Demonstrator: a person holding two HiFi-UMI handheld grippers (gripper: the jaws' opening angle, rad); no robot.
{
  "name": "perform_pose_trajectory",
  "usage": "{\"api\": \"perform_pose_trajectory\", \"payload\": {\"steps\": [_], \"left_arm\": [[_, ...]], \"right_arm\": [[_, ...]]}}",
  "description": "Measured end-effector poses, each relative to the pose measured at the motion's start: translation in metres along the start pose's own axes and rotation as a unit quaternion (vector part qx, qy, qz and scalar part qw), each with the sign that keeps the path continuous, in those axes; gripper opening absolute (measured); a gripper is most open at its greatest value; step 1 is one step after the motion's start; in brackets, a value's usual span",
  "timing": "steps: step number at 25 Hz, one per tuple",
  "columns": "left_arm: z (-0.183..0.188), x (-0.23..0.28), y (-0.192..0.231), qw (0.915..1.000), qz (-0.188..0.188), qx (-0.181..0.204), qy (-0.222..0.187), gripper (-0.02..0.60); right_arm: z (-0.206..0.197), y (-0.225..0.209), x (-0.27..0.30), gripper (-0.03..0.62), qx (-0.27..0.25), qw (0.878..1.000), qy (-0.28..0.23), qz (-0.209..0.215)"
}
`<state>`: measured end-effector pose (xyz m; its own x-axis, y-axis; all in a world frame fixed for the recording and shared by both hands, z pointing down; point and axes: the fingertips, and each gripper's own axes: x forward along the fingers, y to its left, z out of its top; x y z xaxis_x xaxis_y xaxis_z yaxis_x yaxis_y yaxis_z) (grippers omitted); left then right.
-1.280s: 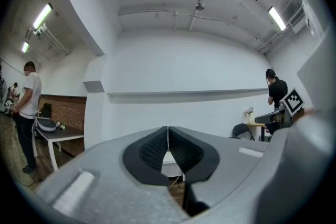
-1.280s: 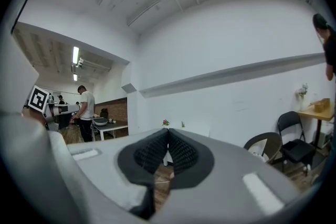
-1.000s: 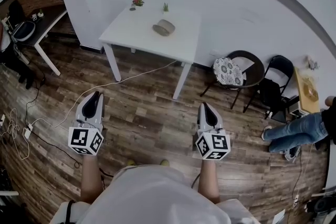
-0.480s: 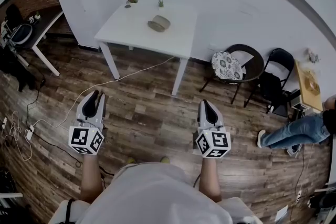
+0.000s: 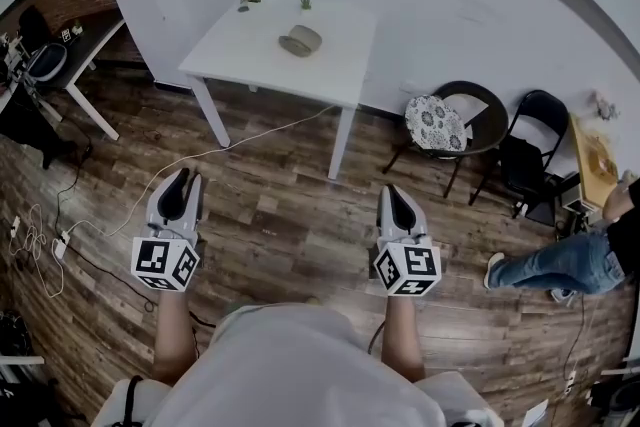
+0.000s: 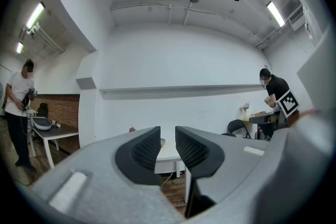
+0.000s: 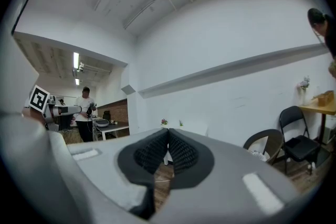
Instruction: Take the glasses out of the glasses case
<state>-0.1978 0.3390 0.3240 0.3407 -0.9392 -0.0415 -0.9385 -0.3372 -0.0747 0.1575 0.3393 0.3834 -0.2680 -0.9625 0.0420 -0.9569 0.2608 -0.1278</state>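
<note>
Floor, desk far ahead | I'm holding left claw slightly parted, right claw clenched, both empty | I should be approaching case squarely.

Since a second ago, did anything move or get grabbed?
Nothing was grabbed or let go. The person in jeans slid a foot leftward, and the view shifted slightly, so the white table sits a bit higher. The glasses case stays on it, untouched. The left hand-held gripper, jaws apart, and right hand-held gripper, jaws together, stay over the floor.
</note>
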Motion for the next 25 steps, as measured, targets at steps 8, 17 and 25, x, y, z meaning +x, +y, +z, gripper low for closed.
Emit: {"api": "perform_pose_trajectory", "payload": {"steps": [8,17,25], "left_arm": [[-0.005,0.006,-0.028,0.9999,-0.002,0.002,0.01,0.097],[-0.017,0.03,-0.024,0.9998,-0.013,-0.004,0.015,0.097],[-0.038,0.08,0.012,0.9993,-0.023,-0.016,0.023,0.097]], "right_arm": [[-0.005,-0.02,-0.004,0.003,0.009,1.0,0.001,0.006],[-0.011,-0.028,0.014,0.003,0.006,1.0,0.003,0.001],[-0.013,-0.025,0.07,0.003,-0.005,1.0,0.011,-0.011]]}}
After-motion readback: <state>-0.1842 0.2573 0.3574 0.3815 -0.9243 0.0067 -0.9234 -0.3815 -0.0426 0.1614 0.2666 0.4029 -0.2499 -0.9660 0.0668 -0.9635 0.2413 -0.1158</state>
